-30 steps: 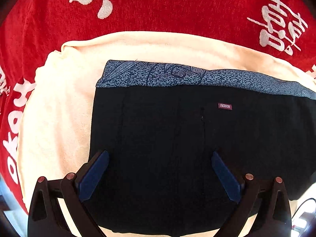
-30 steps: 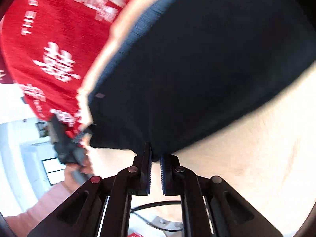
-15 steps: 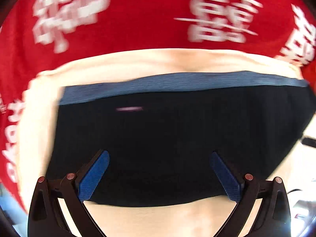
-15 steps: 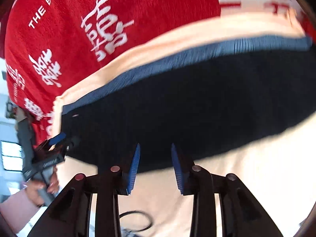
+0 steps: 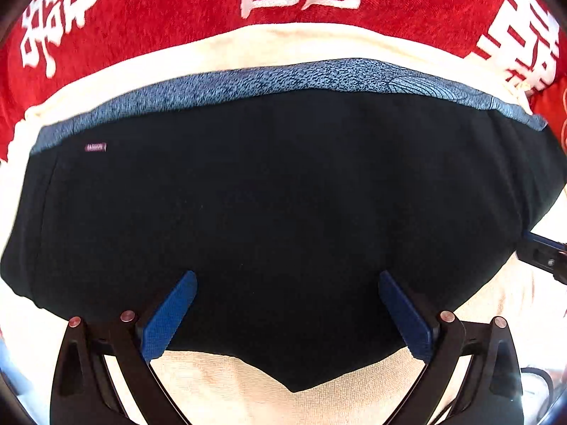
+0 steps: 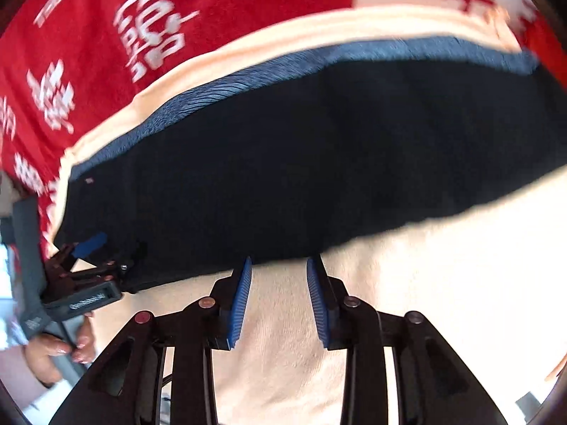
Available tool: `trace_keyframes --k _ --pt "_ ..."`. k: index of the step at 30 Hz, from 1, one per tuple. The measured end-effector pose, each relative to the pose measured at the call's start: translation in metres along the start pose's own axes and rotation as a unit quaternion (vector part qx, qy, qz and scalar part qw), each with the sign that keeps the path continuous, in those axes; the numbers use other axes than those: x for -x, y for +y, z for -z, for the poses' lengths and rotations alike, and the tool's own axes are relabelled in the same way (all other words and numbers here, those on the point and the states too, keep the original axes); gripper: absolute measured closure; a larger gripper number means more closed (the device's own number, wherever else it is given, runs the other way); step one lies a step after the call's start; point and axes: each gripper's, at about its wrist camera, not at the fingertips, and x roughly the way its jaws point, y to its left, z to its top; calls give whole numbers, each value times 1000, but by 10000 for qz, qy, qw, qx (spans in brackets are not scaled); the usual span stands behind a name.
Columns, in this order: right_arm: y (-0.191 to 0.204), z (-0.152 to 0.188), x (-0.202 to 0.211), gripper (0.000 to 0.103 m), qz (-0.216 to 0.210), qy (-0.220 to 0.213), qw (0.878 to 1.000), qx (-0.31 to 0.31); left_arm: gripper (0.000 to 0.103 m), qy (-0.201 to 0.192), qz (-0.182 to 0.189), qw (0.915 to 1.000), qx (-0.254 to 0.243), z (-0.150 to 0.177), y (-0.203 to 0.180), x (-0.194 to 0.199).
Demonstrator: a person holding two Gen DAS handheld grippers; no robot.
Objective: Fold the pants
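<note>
Lying folded on the cream towel (image 5: 319,40), the black pants (image 5: 283,194) look ready for another fold; left gripper (image 5: 287,313) spread wide, right gripper (image 6: 278,301) parted and empty, must pinch an edge next.

Pants (image 5: 276,194) lie flat on a towel (image 5: 319,42), waistband on the far side. The towel lies on a printed cloth (image 5: 159,0) that extends behind and to the left. The left gripper (image 5: 287,304) is above the pants' near edge; the right gripper (image 6: 278,297) is above the towel, just before that edge.
</note>
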Motion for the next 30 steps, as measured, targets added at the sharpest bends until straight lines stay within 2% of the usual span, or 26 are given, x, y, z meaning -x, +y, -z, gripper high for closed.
trace_keyframes --k 3,9,13,15,18,21,23,25,28,30 --pt "-17 11 14 67 -4 -122 9998 -168 0 79 -225 9997 -49 -10 -9 -1" --pt "-33 11 29 67 18 -159 9990 -427 0 408 -324 9985 140 -24 -2 2" --pt "-43 6 37 67 101 -295 9985 -458 0 9 -295 9992 281 -60 -8 22" --pt "-42 -7 38 67 66 -378 9984 -411 0 -173 -249 9989 349 -84 -12 24" --pt "-33 -35 36 67 -80 -551 9982 -232 0 -318 -384 9982 336 -118 -24 13" --pt "-19 -74 24 67 -230 -692 9973 43 0 -215 -596 9975 328 -149 -44 -8" --pt "-14 -98 10 67 -234 -706 9972 114 0 -139 -705 9966 399 -156 -50 -23" --pt "-15 -114 -4 67 -84 -681 9975 179 0 -123 -693 9964 465 -167 -57 -38" --pt "-23 -126 -21 67 275 -657 9971 283 0 -128 -387 9964 741 -162 -45 -40" --pt "-29 -133 -26 68 614 -746 9943 453 0 -106 -248 9967 759 -162 -41 -41"
